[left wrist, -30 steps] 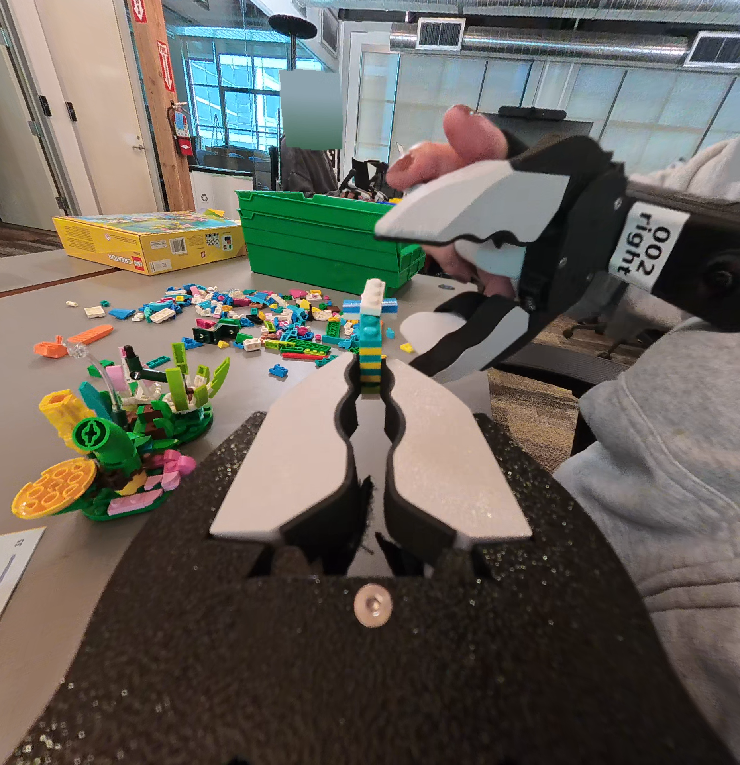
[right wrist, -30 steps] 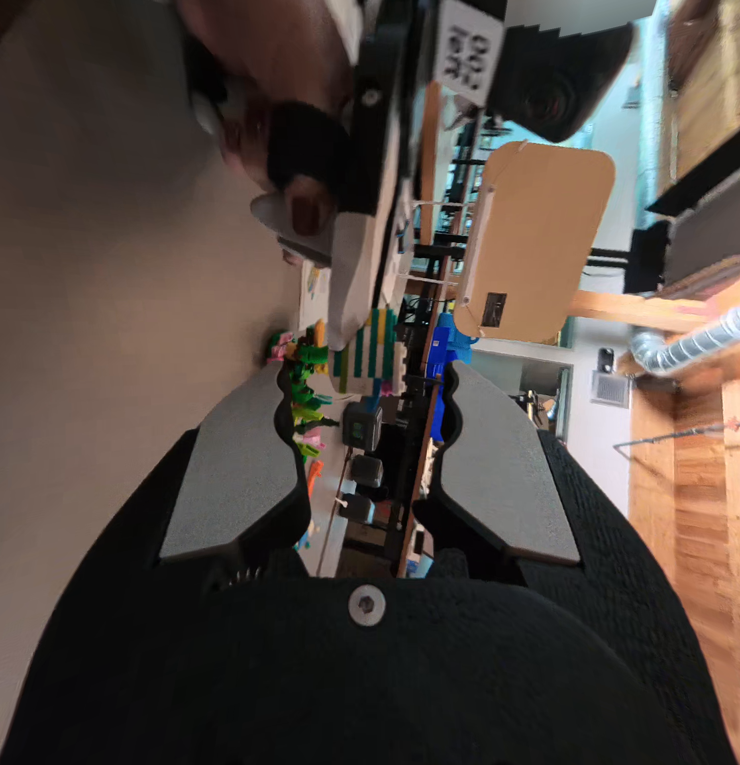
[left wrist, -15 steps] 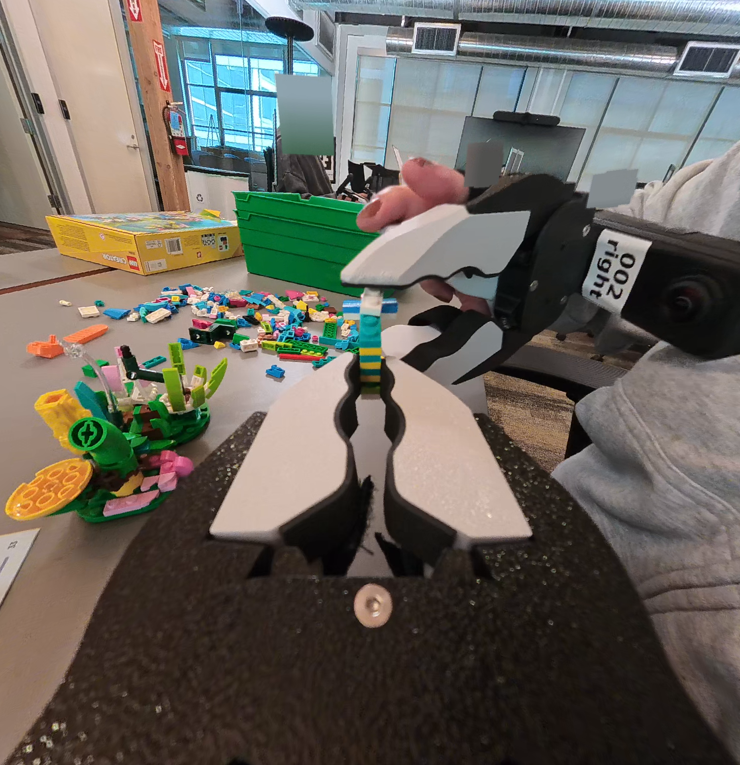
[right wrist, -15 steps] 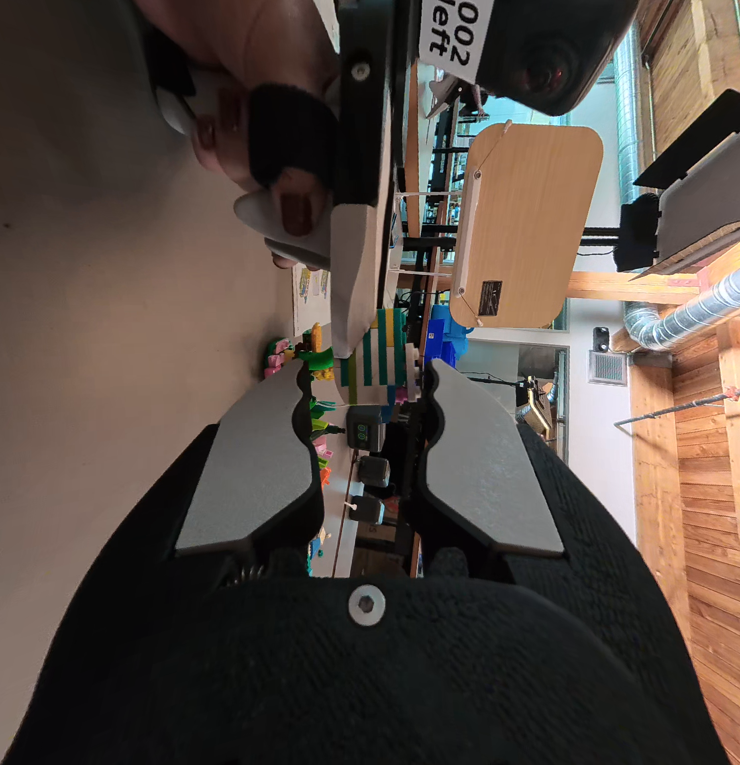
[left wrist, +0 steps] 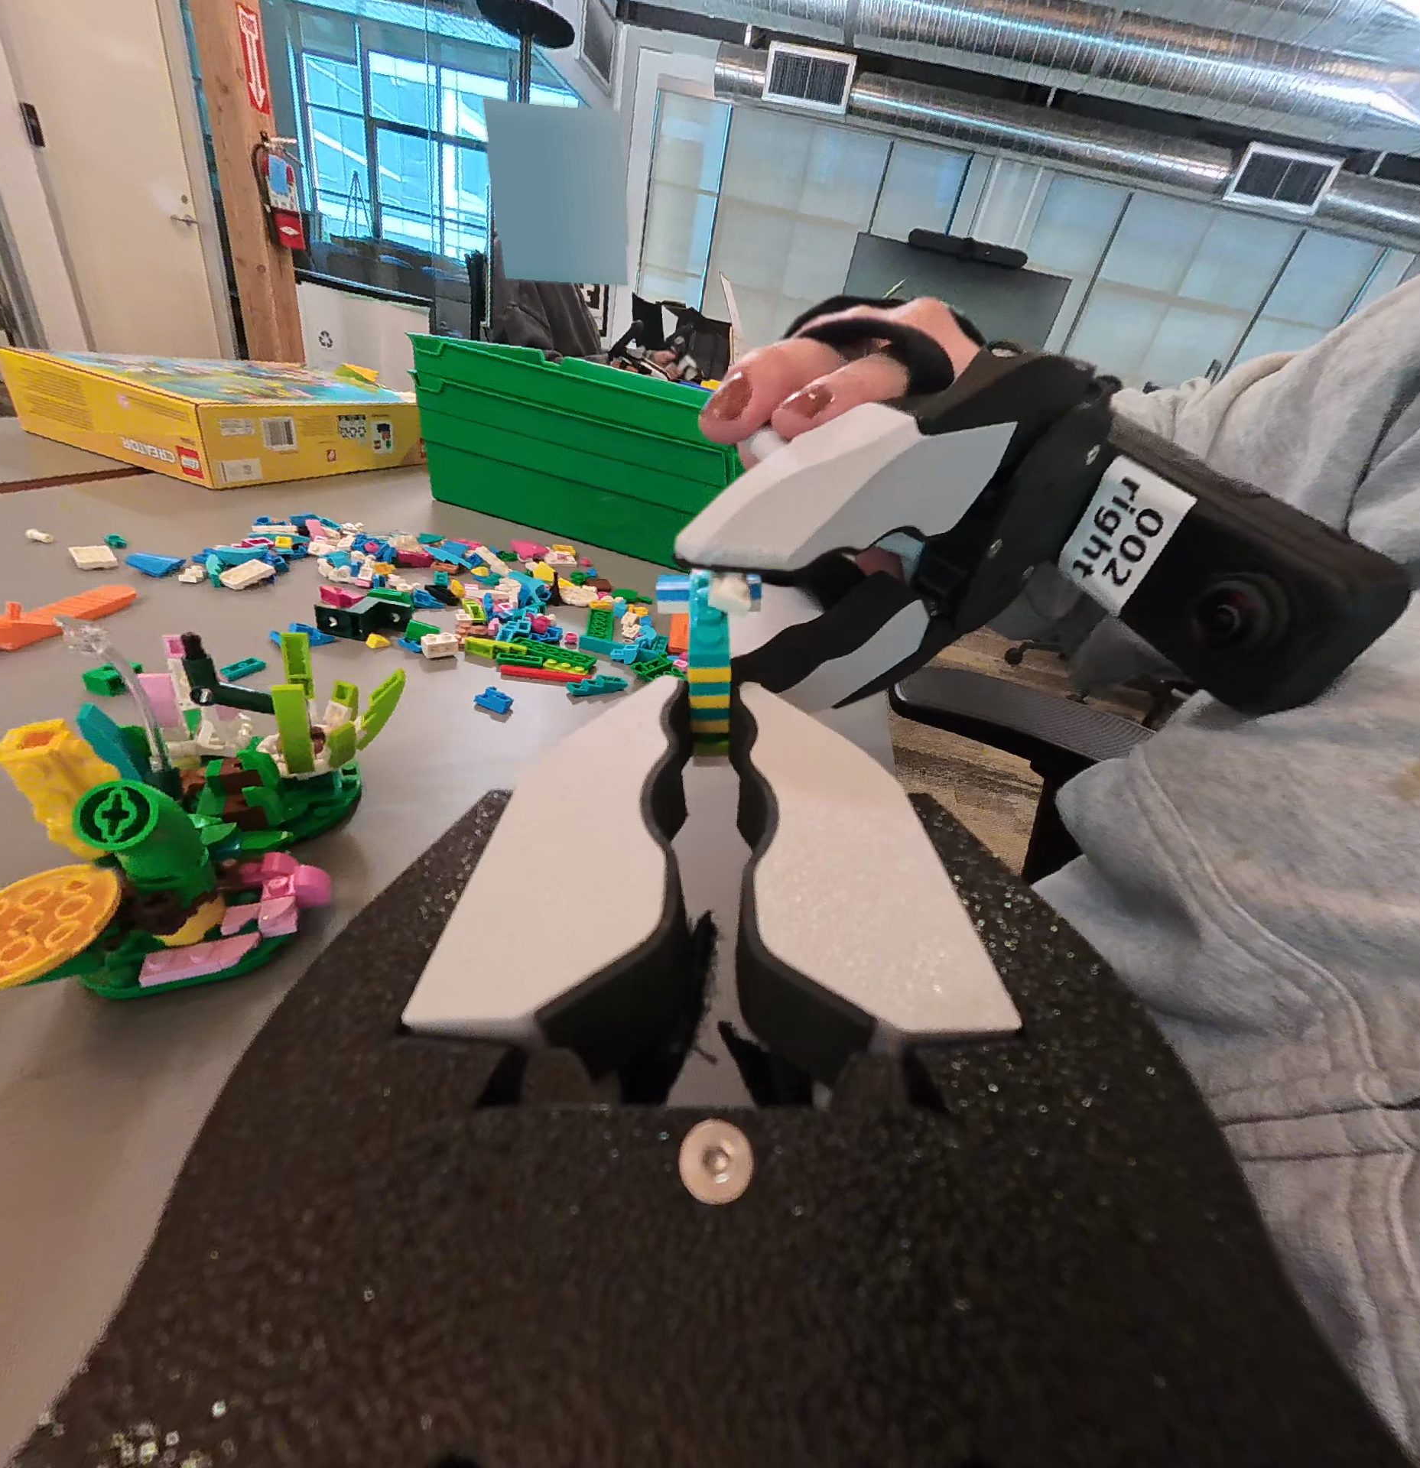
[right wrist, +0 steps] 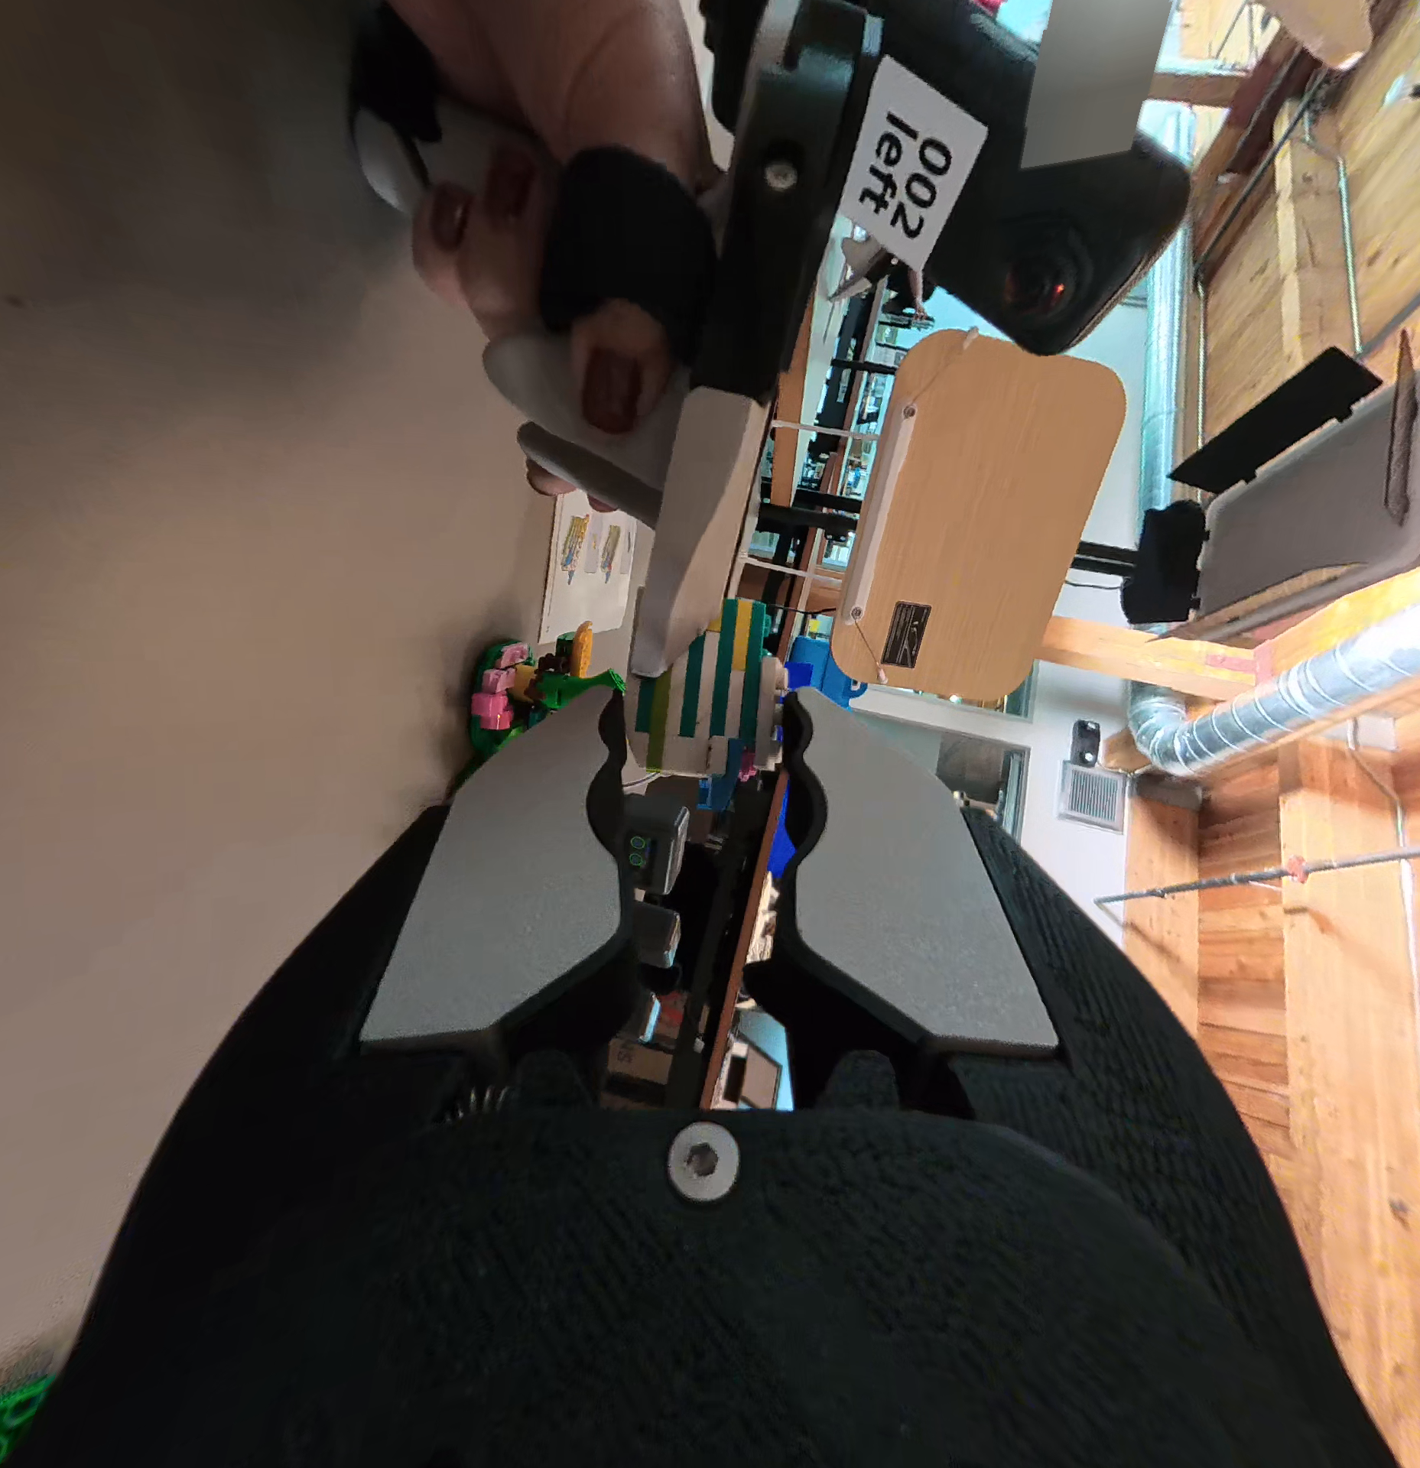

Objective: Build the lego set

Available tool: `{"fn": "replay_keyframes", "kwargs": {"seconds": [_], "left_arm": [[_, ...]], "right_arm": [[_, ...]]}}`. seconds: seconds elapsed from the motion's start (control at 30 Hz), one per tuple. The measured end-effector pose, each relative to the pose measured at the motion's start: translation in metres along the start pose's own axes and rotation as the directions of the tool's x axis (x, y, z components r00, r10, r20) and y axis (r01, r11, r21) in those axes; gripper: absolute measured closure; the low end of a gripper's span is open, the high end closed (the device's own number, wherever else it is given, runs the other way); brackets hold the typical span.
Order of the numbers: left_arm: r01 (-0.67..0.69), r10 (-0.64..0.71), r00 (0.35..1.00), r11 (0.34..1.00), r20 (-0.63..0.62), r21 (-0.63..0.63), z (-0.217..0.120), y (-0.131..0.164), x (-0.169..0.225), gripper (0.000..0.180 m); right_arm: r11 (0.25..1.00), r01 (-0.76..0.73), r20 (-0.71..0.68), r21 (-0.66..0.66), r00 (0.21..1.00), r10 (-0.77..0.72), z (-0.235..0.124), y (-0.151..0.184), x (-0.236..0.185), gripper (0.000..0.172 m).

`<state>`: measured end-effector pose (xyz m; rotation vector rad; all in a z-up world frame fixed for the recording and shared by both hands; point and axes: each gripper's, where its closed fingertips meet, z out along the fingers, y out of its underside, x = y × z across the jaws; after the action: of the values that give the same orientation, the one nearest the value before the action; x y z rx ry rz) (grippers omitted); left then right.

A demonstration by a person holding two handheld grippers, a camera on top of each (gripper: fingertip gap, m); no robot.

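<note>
The left gripper (left wrist: 710, 719) has its fingers squeezed tight on the bottom of a small striped brick stack (left wrist: 708, 675), teal and yellow with a white piece on top. It stands upright in the middle of the left wrist view, lifted above the grey counter (left wrist: 420, 762), I think so the other tool can get at it.

The right gripper (left wrist: 718, 616) reaches in from the right of the frame. Its fingers sit one over the top of the stack and one lower down its side. In its own view they look to be touching both ends, so it seems to be gripping the stack too.

Loose bricks (left wrist: 468, 588) lie spread in the middle left, near a green bin (left wrist: 563, 453) and a yellow box (left wrist: 198, 421). A finished flower model (left wrist: 166, 826) sits at the left edge.
</note>
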<state>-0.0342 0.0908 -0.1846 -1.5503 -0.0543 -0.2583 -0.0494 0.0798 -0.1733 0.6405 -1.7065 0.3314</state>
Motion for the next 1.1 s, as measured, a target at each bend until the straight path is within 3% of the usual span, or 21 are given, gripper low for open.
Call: {"fn": "replay_keyframes", "kwargs": {"seconds": [0.5, 0.93, 1.0, 1.1], "left_arm": [[-0.021, 0.021, 1.000, 1.000, -0.011, -0.011, 0.0010, 0.0012, 0.0034, 0.172], [-0.007, 0.006, 1.000, 1.000, -0.019, -0.013, 0.0010, 0.0013, 0.0036, 0.172], [-0.003, 0.003, 1.000, 1.000, -0.021, -0.008, 0.0006, 0.0006, 0.0038, 0.172], [0.050, -0.049, 0.998, 0.998, -0.037, 0.033, -0.0011, -0.0040, 0.0042, 0.168]], "right_arm": [[0.989, -0.137, 0.112, -0.052, 0.983, 0.142, -0.0026, 0.0018, -0.0043, 0.135], [0.995, 0.025, 0.109, -0.093, 0.994, -0.015, -0.0029, 0.0024, -0.0016, 0.135], [0.994, -0.035, 0.135, -0.106, 0.990, 0.049, -0.0021, 0.0031, -0.0026, 0.135], [0.957, -0.272, 0.211, -0.101, 0.934, 0.288, -0.0016, 0.0018, -0.0051, 0.136]]}}
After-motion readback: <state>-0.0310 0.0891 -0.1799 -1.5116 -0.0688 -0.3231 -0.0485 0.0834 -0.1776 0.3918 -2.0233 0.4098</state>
